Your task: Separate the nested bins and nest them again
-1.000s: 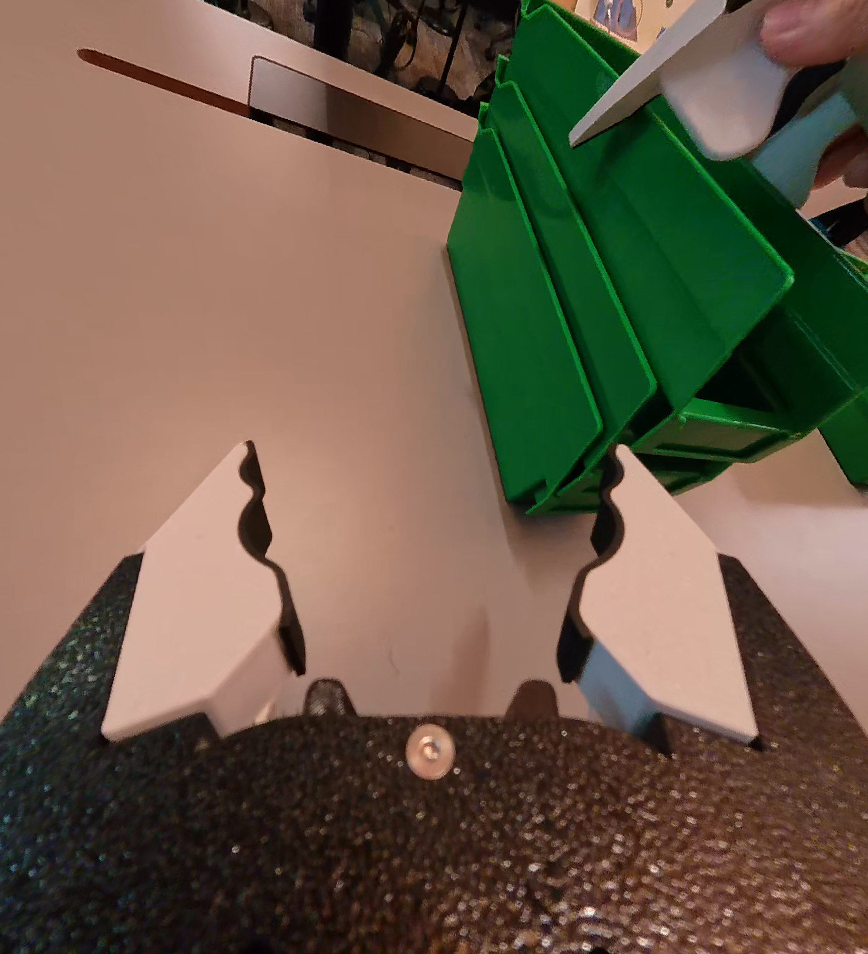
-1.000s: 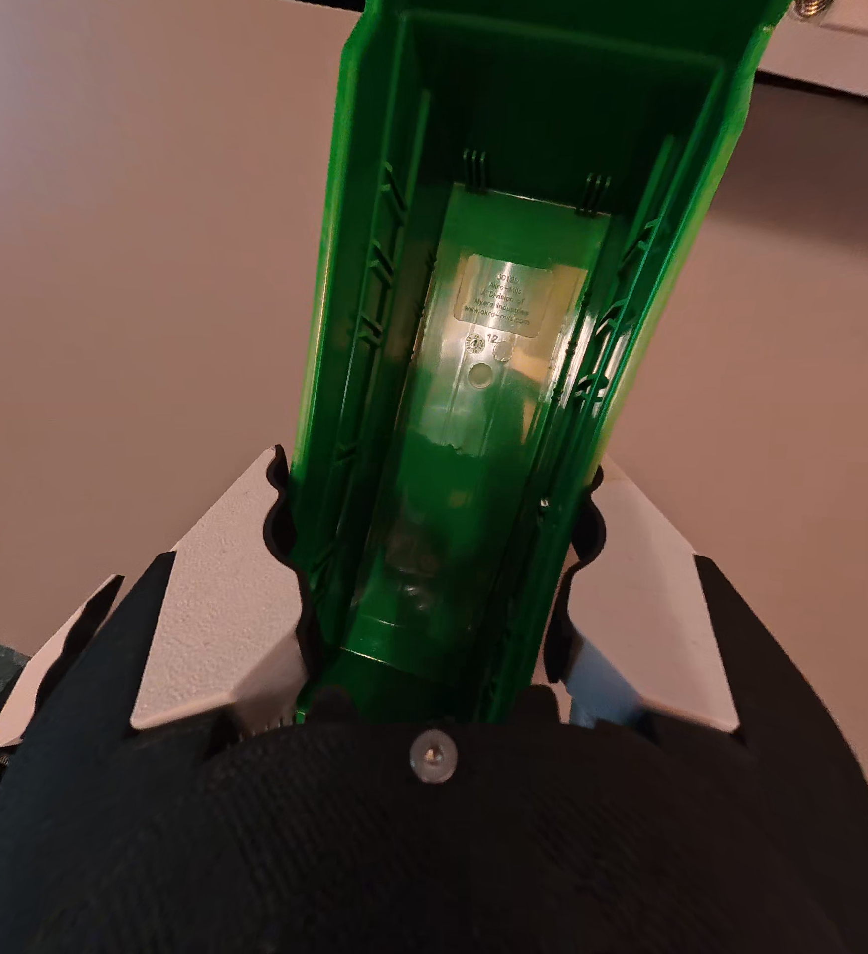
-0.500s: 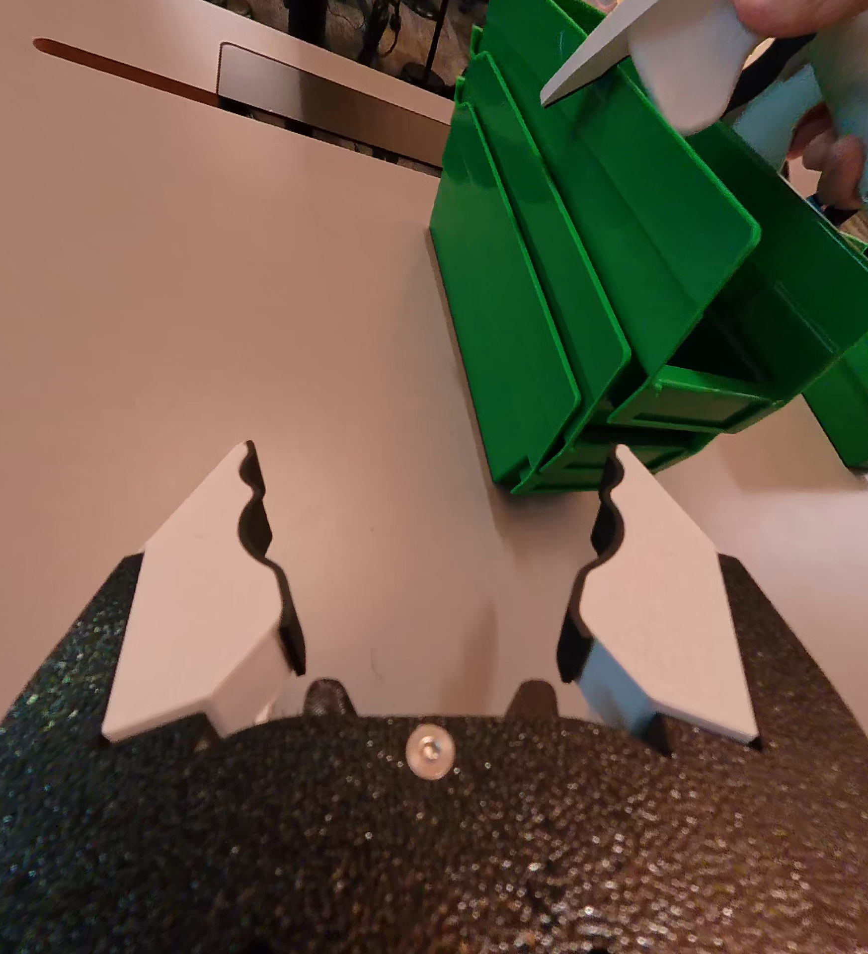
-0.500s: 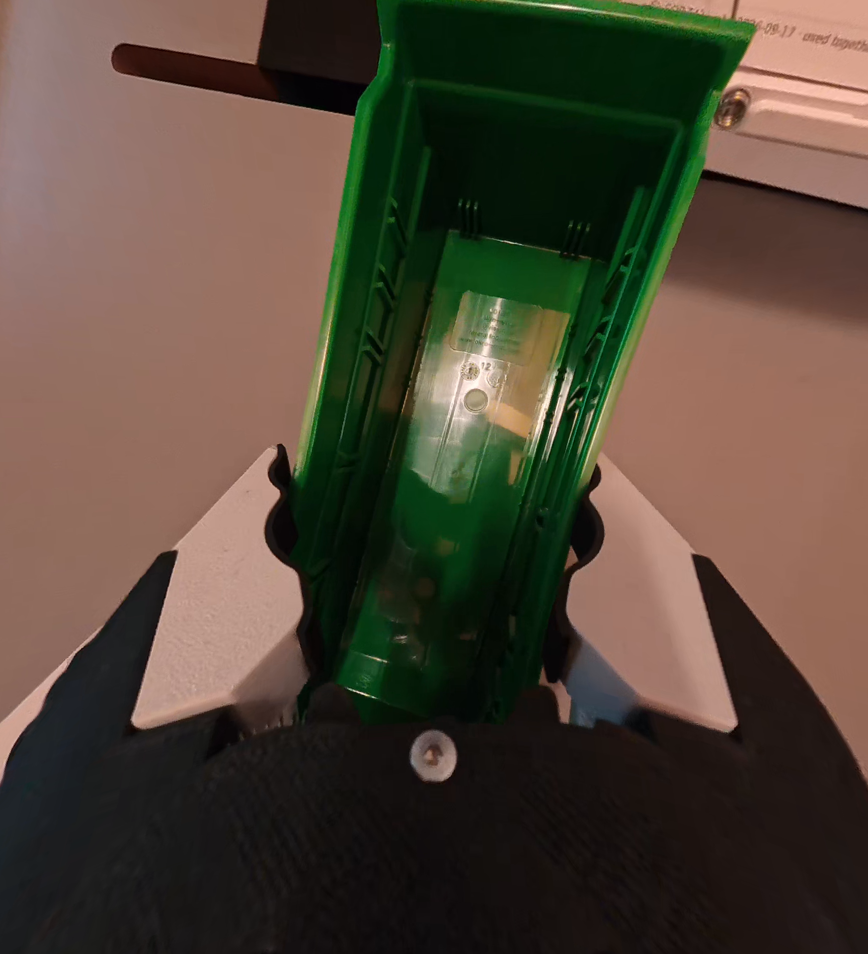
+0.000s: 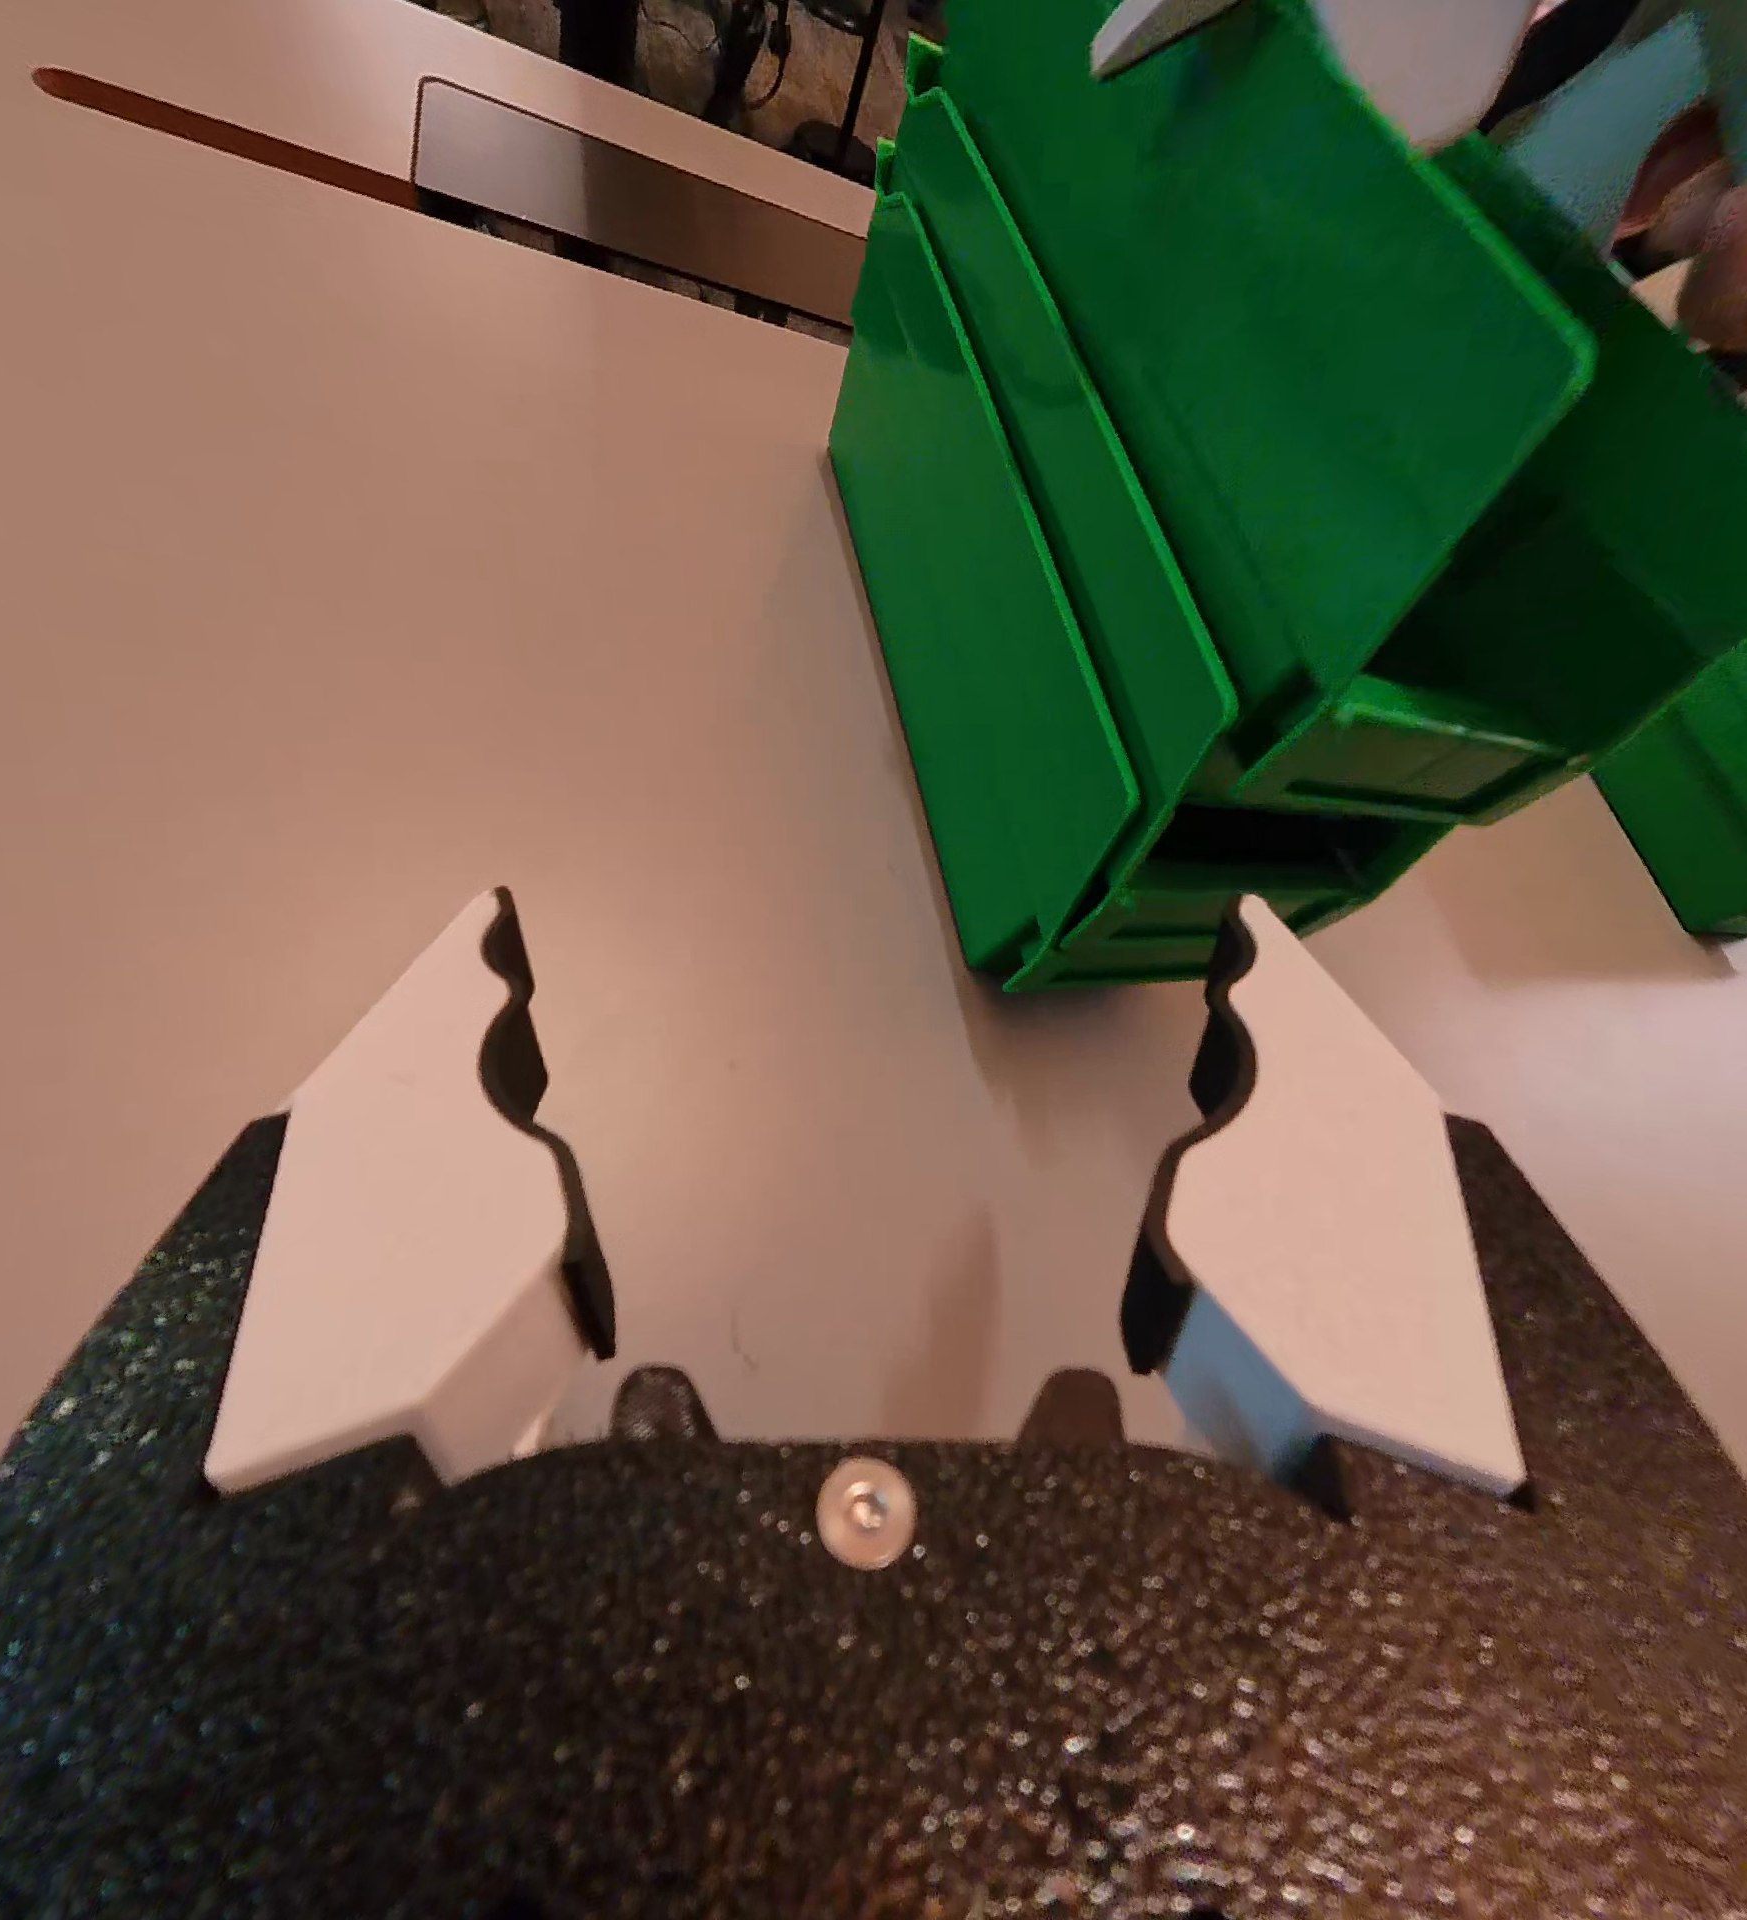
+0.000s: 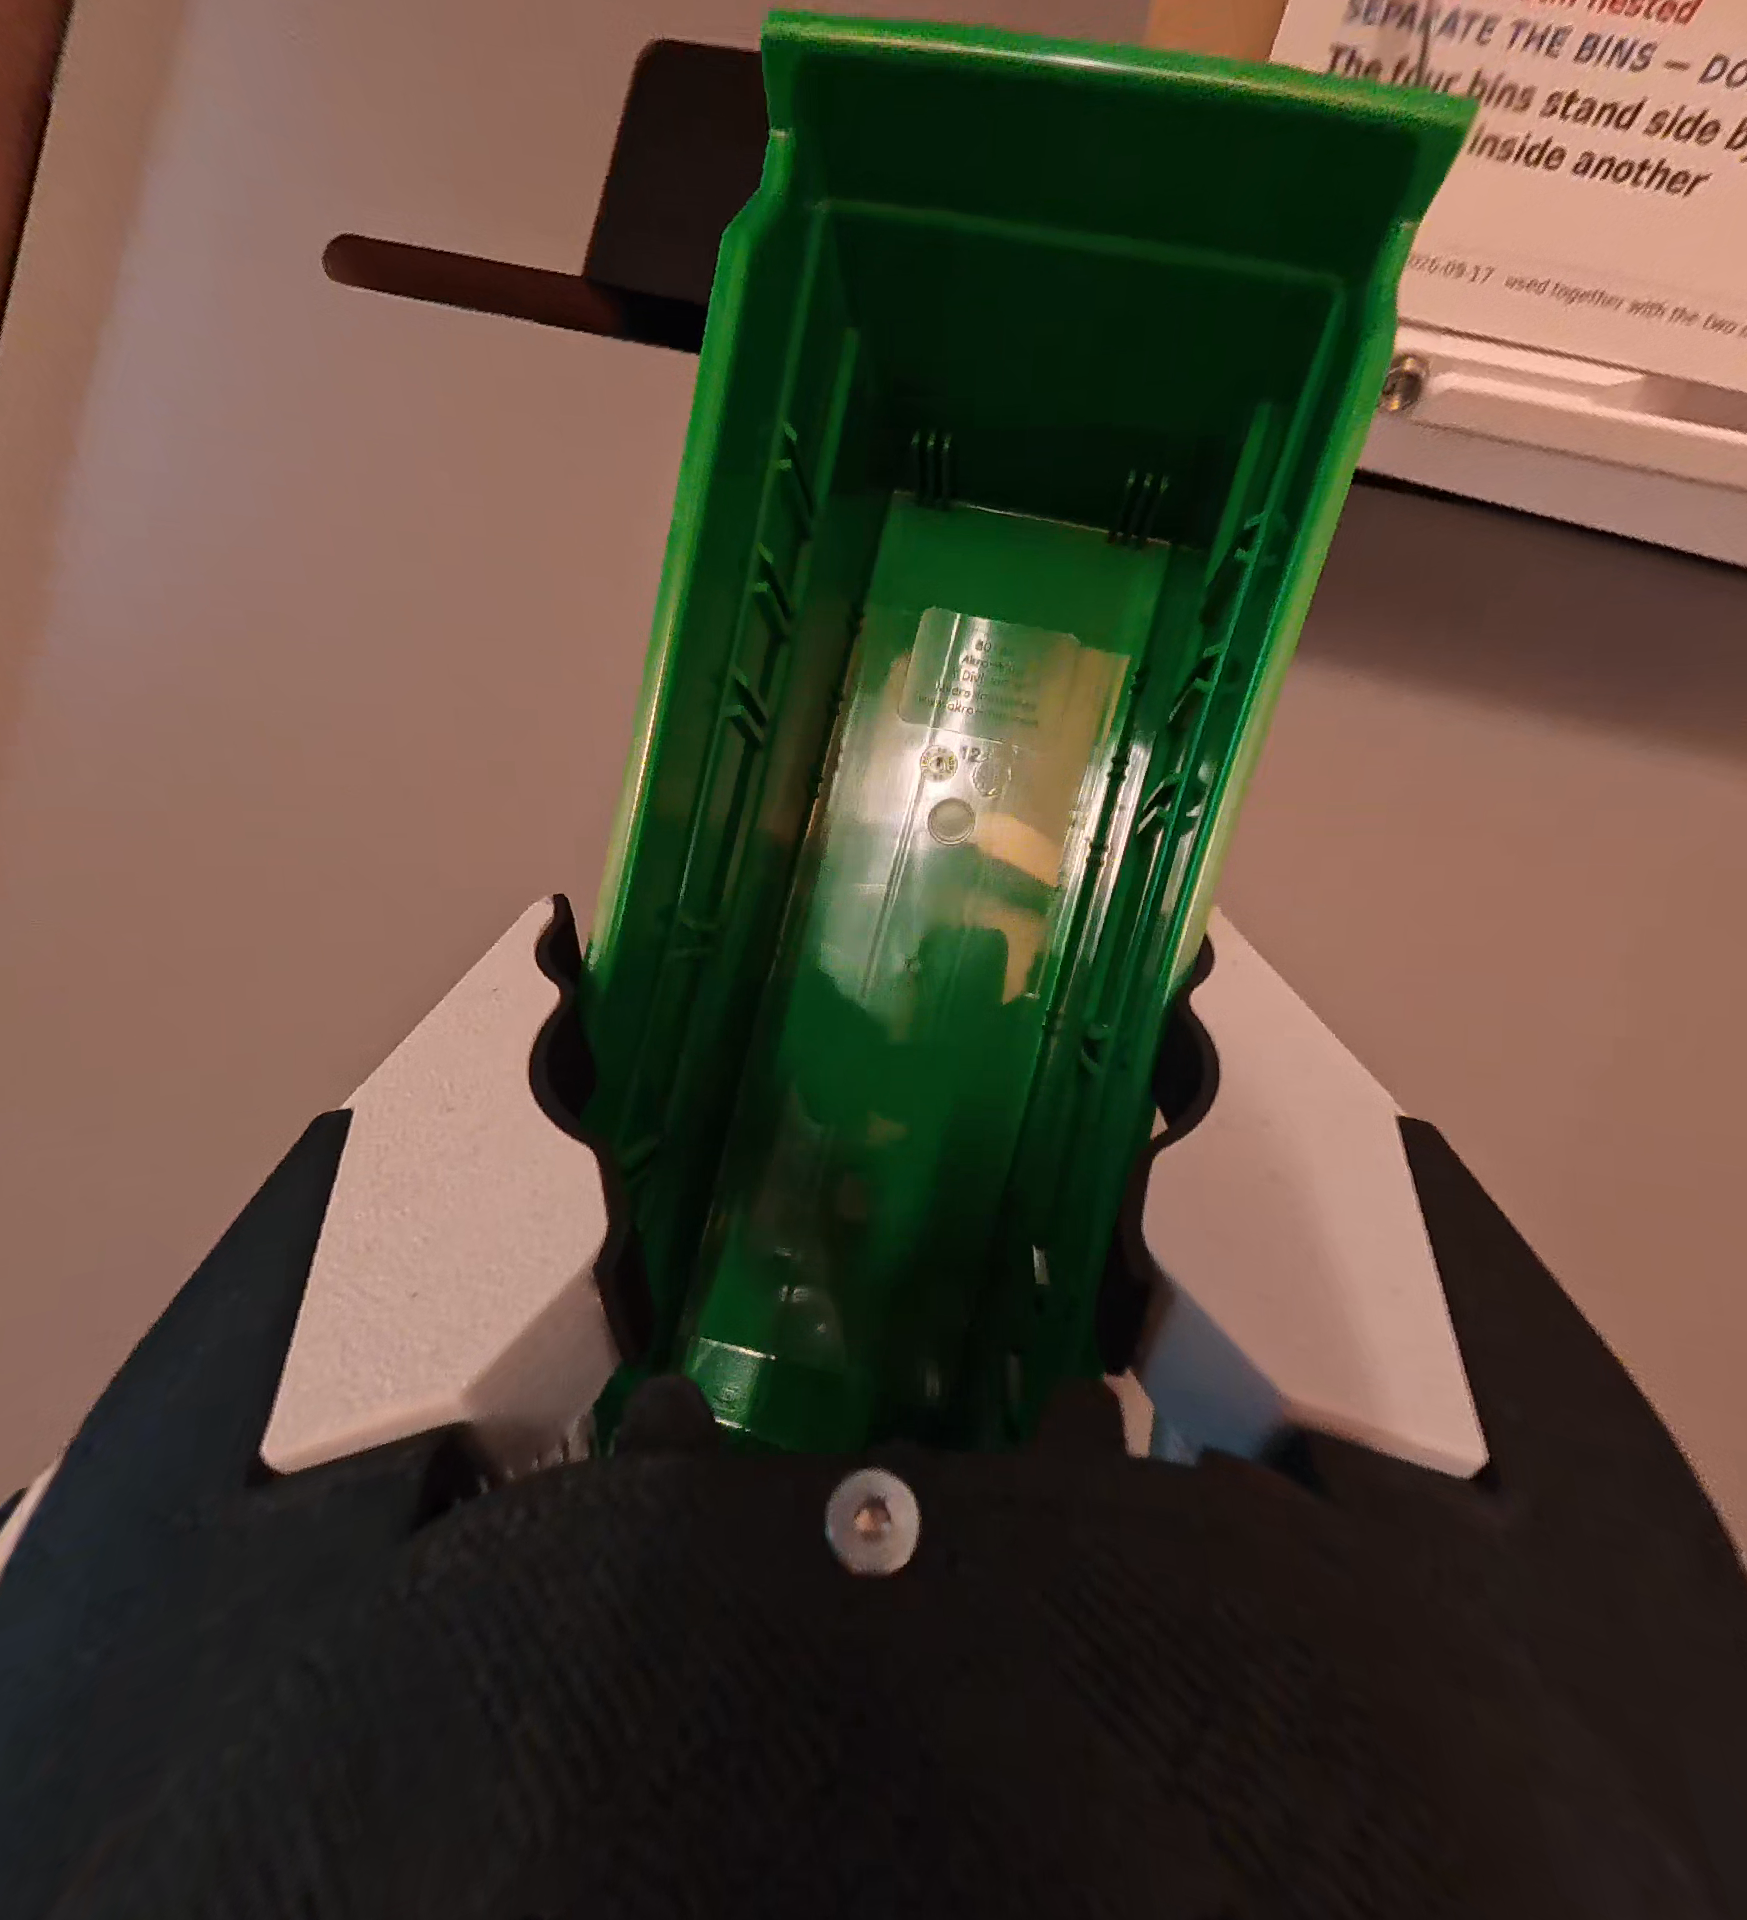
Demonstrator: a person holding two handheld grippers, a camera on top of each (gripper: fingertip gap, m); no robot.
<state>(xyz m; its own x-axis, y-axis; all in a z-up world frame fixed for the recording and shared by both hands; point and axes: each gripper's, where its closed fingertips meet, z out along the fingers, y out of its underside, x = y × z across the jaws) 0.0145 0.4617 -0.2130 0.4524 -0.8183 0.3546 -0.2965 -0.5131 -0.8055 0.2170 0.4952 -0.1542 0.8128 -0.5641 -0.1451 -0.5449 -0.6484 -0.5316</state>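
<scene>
In the left wrist view a stack of nested green bins (image 5: 994, 644) lies on the pale table (image 5: 329, 623), just ahead and right of my left gripper (image 5: 869, 935). The left gripper is open and empty, low over the table. The top green bin (image 5: 1264, 343) is tilted up out of the stack. My right gripper (image 6: 884, 925) is shut on this bin (image 6: 1004, 520), its jaws pressing the two long side walls, and I look into its empty inside. One of the right gripper's fingers (image 5: 1399, 62) shows at the top of the left view.
Another green bin (image 5: 1742, 790) stands on the table to the right of the stack. A slot and a metal plate (image 5: 578, 177) lie near the table's far edge. A white sheet with writing (image 6: 1627, 208) lies beyond the held bin. A person's hand (image 5: 1731, 218) holds the right gripper.
The right gripper has lifted and tilted the top bin, so a dark gap has opened between it and the bins below. The left gripper has stayed open and has hardly moved.
</scene>
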